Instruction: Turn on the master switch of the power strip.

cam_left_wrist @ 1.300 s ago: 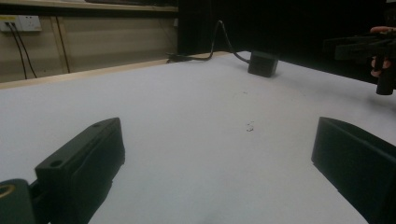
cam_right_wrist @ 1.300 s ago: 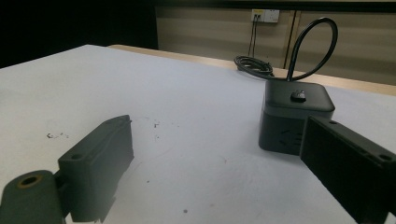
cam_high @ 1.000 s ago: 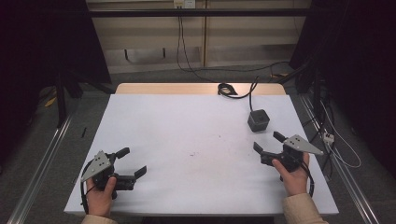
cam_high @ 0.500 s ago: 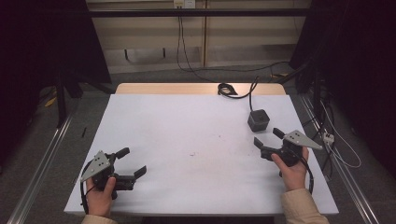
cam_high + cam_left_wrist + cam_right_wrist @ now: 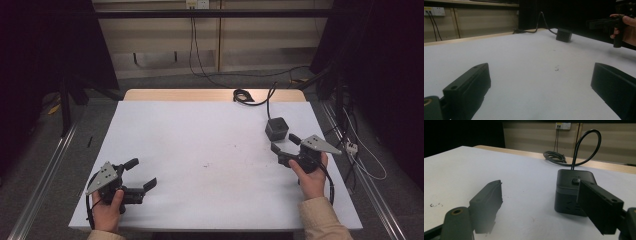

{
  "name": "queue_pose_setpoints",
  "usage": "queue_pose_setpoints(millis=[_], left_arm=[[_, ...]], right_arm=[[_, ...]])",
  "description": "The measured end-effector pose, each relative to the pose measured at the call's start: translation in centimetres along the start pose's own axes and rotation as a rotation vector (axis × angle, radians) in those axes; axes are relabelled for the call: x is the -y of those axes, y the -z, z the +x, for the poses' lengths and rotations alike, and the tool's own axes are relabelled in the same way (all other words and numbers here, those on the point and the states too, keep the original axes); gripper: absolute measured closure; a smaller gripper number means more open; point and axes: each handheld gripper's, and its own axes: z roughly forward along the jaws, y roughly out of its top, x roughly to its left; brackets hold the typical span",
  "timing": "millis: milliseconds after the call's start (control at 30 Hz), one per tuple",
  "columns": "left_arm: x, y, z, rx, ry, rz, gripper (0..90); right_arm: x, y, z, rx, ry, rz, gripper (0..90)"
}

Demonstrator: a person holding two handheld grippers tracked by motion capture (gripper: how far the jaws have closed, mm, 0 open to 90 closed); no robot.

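Observation:
A black cube power socket (image 5: 276,128) stands on the white table (image 5: 200,125) at the right, its cable running back to a coil (image 5: 243,96) at the far edge. My right gripper (image 5: 284,142) hovers open just in front of the cube, jaws pointing at it. In the right gripper view the cube (image 5: 567,195) sits close ahead, partly behind the right jaw, and nothing lies between the jaws of the right gripper (image 5: 539,195). My left gripper (image 5: 141,173) is held open near the front left corner. The left gripper (image 5: 540,75) has bare table between its jaws.
The left gripper view shows the cube (image 5: 563,34) far off and the other hand with its gripper (image 5: 609,23). A small dark smudge (image 5: 206,165) marks the table's middle. Loose cables (image 5: 360,155) and a white plug lie on the floor to the right.
My right gripper has edged forward and slightly left, closer to the cube. The left gripper has stayed where it was.

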Motion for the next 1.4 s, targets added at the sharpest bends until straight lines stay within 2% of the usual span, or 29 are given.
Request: queue_pose_setpoints(millis=[500,1400], left_arm=[[0.1,0.0,0.0,-0.004,0.006,0.002,2.2],[0.1,0.0,0.0,-0.007,0.009,0.004,2.2]], right_arm=[[-0.2,-0.5,-0.6,0.003,-0.025,-0.005,25.7],[-1.0,-1.6,-1.3,0.007,-0.004,0.02,37.7]])
